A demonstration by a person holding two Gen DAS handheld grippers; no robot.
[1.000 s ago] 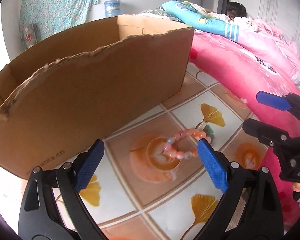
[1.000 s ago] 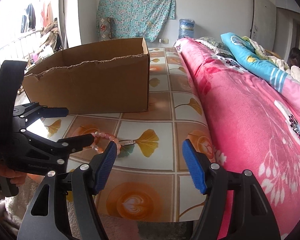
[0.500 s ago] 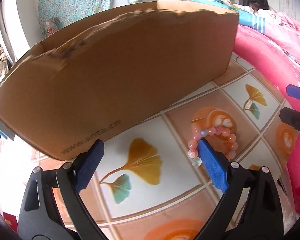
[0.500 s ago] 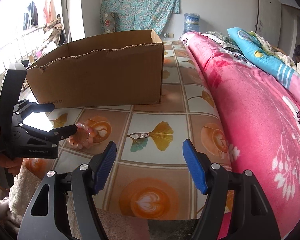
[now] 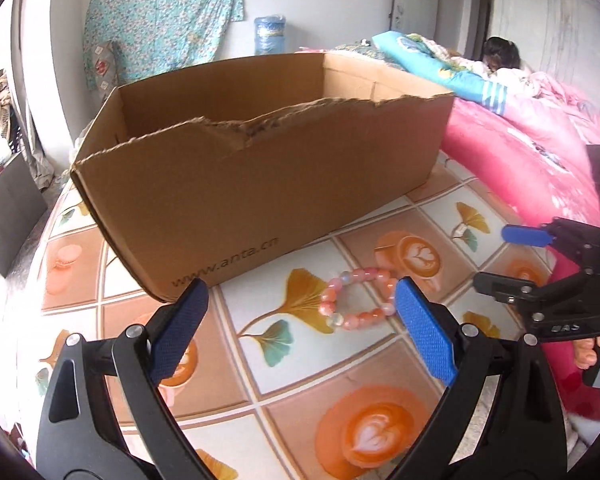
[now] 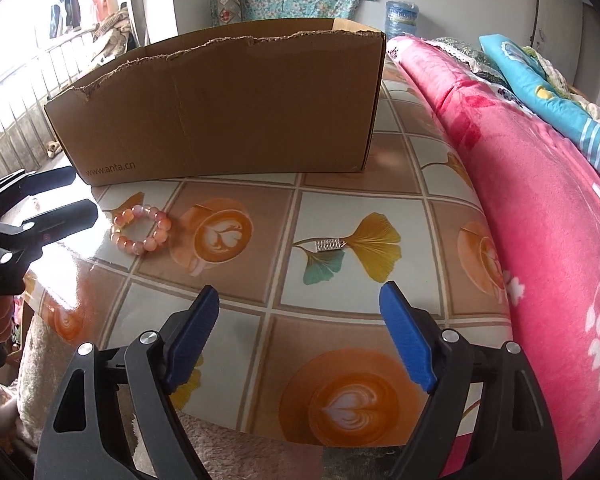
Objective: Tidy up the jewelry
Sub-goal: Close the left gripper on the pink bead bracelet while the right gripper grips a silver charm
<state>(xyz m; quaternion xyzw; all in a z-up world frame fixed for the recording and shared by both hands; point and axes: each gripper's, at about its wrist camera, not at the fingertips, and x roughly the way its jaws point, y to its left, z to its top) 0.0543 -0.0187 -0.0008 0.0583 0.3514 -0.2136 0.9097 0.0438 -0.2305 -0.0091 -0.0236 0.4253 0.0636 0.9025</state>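
Observation:
A pink bead bracelet [image 5: 358, 297] lies flat on the patterned tablecloth, just ahead of my left gripper [image 5: 300, 320], which is open and empty; its right pad [image 5: 424, 332] sits beside the beads. The bracelet also shows in the right wrist view [image 6: 141, 229]. A small silver clasp-like piece [image 6: 330, 245] lies on a ginkgo-leaf print, ahead of my open, empty right gripper [image 6: 300, 332]; it is tiny in the left view [image 5: 461, 230]. A torn open cardboard box [image 5: 260, 176] stands behind both, also in the right view [image 6: 220, 108].
The tablecloth [image 6: 260, 288] ends at a near edge over a fuzzy towel [image 6: 228, 456]. A pink blanket [image 6: 540, 200] rises along the right side. My right gripper shows in the left view [image 5: 548, 268]; the left shows in the right view [image 6: 24, 216].
The left gripper has pulled back and to the left; the bracelet now lies on the cloth apart from it, farther left than a second ago. The right gripper moved closer to the table.

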